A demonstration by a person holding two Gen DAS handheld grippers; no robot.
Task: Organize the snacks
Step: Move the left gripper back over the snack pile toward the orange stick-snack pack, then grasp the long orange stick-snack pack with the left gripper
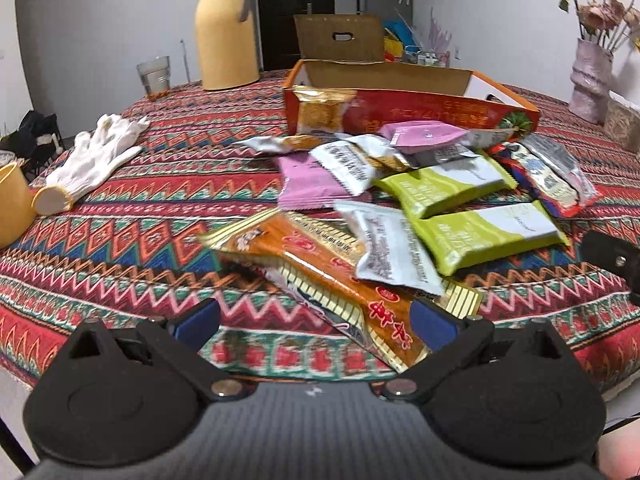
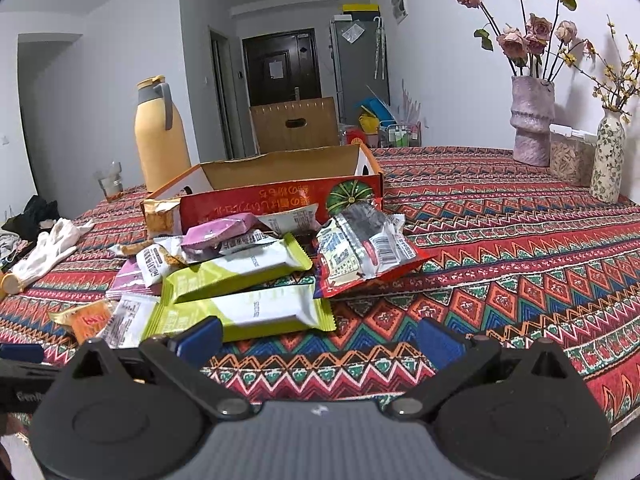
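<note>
Both claws released, empty. Left claw (image 1: 314, 322) straddles orange packet (image 1: 320, 276) at near edge of snack pile on worktop (image 1: 140, 240) — close on packet's flat middle, lift clear, carry to open box (image 1: 384, 78). Right claw (image 2: 320, 340) just short of green packet (image 2: 248, 312).

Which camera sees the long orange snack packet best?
The left wrist view: the orange snack packet lies close, nearly whole, between the open left gripper's fingers. The right wrist view shows only a small orange corner at the pile's left edge.

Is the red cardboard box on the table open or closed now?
Open. The red box has its lid flap standing up behind it, and its brown inside wall is visible.
</note>
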